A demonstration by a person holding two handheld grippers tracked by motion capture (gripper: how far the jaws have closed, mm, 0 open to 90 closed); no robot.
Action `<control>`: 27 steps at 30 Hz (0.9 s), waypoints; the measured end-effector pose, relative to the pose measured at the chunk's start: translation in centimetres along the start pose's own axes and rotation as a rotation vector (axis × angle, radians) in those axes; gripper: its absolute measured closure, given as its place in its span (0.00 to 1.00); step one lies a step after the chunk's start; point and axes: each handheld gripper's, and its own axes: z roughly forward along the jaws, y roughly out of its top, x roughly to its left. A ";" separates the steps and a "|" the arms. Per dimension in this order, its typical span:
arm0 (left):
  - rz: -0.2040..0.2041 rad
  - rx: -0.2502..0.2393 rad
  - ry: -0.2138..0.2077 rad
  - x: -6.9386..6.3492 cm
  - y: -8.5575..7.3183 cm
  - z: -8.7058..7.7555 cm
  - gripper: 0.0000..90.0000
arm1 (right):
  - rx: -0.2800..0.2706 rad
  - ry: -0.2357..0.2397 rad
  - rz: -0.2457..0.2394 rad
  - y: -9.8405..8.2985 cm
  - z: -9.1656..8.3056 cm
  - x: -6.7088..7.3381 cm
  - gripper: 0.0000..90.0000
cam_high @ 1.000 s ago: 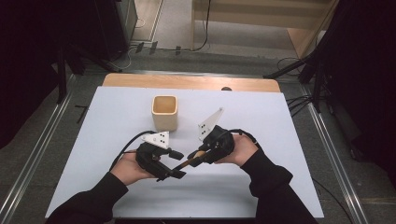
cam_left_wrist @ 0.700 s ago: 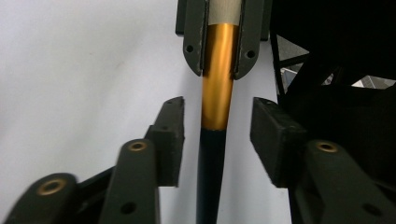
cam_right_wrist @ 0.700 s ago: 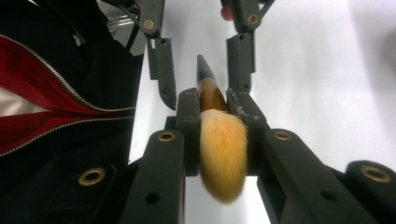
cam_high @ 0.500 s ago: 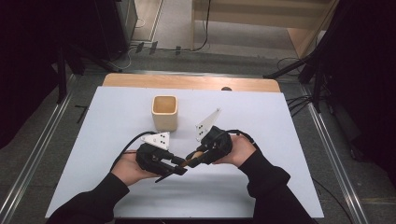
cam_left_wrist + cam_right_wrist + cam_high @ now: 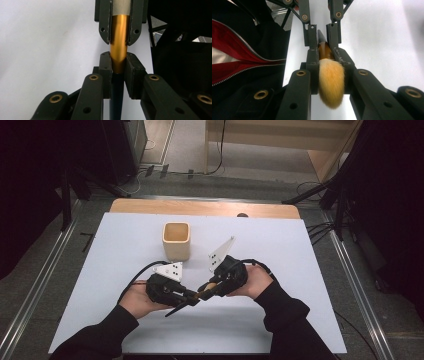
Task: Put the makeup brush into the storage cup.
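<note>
left hand-held gripper, jaws just closing, clamps brush beside right hand-held gripper.

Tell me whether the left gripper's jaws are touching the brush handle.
Touching. In the left gripper view the left gripper, whose jaws have just been closing, presses both pads against the makeup brush where gold ferrule meets dark handle, no gap either side.

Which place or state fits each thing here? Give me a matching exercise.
Things:
1. cup
2. brush
3. left gripper
4. table

Places or states:
A. held at both ends, above the table
B. white top under everything
C. shut on the gold collar beside the dark handle
D. upright, apart from both hands

Pairs: 1-D, 2-A, 3-C, 4-B
</note>
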 end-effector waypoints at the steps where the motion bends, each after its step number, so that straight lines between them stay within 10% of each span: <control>1: -0.003 0.003 0.000 0.0 0.0 0.0 0.87 | 0.002 0.003 0.003 0.0 0.0 0.0 0.86; 18: -0.032 -0.049 -0.015 0.5 -0.3 -1.2 0.88 | -0.137 0.003 0.048 -1.2 -1.1 -0.2 0.56; 27: -0.035 -0.110 0.011 0.5 -0.7 -1.9 0.88 | -0.264 -0.072 0.035 -3.3 -1.9 0.1 0.47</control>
